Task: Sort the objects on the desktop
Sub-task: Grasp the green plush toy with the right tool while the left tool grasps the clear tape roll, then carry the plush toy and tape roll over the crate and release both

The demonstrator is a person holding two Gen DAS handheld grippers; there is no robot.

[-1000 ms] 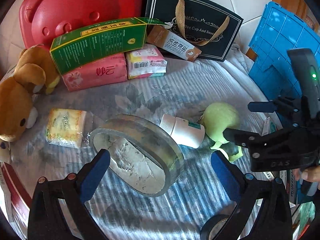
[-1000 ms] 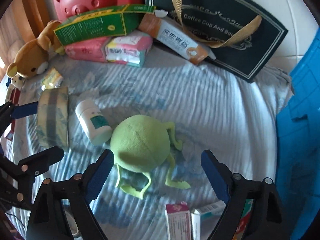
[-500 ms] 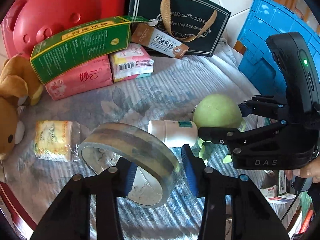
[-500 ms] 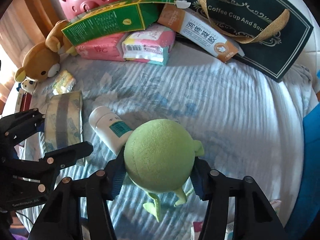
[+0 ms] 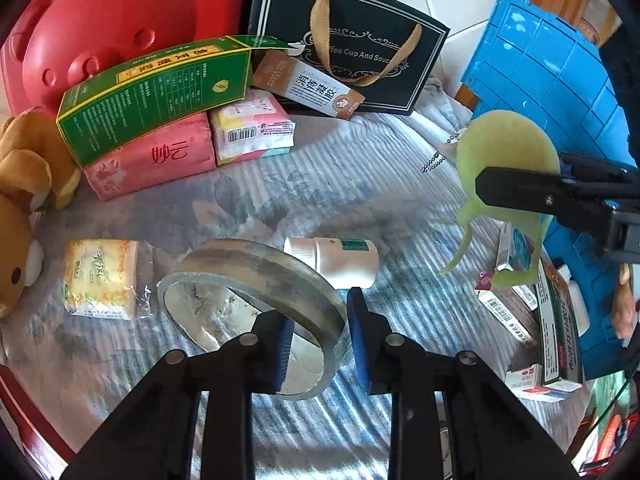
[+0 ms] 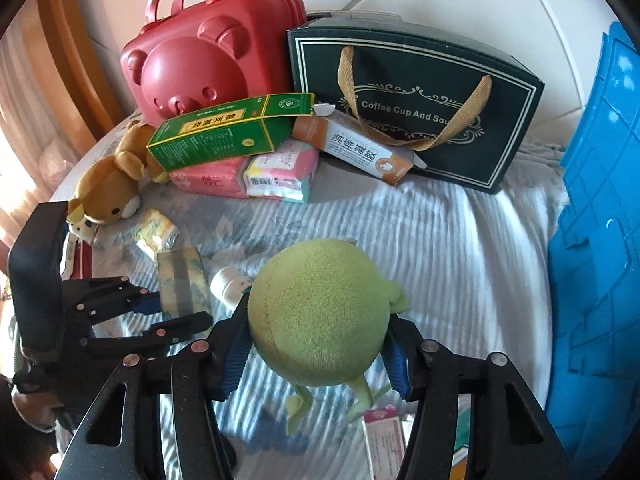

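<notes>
left hand-held gripper just closing, pads astride the tape roll's near wall, roll resting on the desk. right hand-held gripper clamped on green plush, lifted clear above the desk, legs dangling.

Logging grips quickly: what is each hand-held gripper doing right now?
Left hand-held gripper: just closed onto the tape roll's wall.
Right hand-held gripper: shut on the green plush.
</notes>
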